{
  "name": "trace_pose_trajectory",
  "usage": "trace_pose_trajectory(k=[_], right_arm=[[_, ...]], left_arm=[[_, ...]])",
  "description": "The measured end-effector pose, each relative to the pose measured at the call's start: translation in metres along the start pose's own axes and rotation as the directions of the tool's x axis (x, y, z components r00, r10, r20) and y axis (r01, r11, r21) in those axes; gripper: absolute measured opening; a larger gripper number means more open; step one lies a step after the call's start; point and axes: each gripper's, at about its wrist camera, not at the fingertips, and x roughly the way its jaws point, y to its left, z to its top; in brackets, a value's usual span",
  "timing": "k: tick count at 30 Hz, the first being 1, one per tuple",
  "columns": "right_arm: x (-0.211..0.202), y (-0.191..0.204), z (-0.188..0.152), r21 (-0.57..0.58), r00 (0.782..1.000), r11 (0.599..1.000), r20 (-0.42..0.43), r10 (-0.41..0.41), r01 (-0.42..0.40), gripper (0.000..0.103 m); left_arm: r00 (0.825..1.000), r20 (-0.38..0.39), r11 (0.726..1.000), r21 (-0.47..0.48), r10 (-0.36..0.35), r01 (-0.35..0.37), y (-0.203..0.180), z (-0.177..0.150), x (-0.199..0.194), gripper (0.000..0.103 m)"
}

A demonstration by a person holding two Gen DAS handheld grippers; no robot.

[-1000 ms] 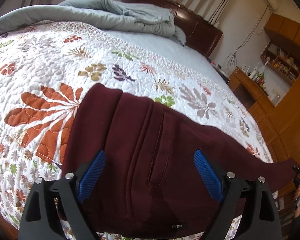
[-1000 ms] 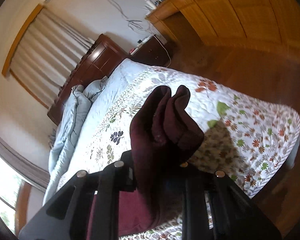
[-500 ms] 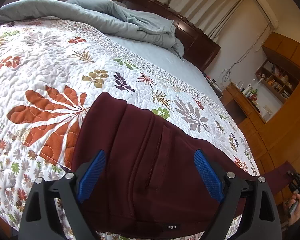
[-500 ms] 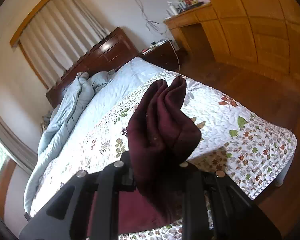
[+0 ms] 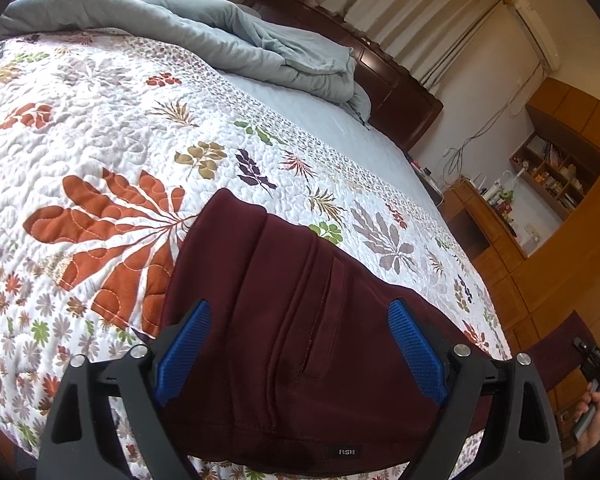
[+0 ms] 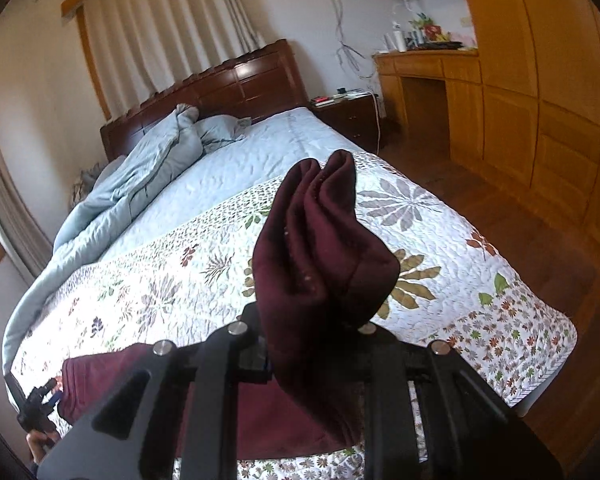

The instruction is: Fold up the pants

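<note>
Bedroom quilt below, we keep our right gripper clamped on the bunched leg ends of the maroon pants, whose waist lies flat between our left gripper's parted fingers, and should carry them over evenly.

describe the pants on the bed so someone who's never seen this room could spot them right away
Start at the big bed with the dark wooden headboard and come down its white leaf-patterned quilt to the near edge. The pants lie there, the only plain dark maroon thing on the quilt, with one end bunched in the right claw.
</note>
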Motion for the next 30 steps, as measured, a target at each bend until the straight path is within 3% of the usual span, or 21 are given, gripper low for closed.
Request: trace_pose_trajectory(k=[20, 30], right_arm=[[0.027, 0.085, -0.013, -0.233, 0.999, 0.972, -0.042, -0.001, -0.009, 0.018], [0.047, 0.146, -0.034, -0.389, 0.997, 0.921, -0.074, -0.024, -0.007, 0.018]], left_arm=[[1.000, 0.007, 0.999, -0.039, -0.012, 0.012, 0.010, 0.002, -0.007, 0.091], [1.000, 0.012, 0.998, -0.064, -0.024, 0.025, 0.017, 0.002, -0.011, 0.091]])
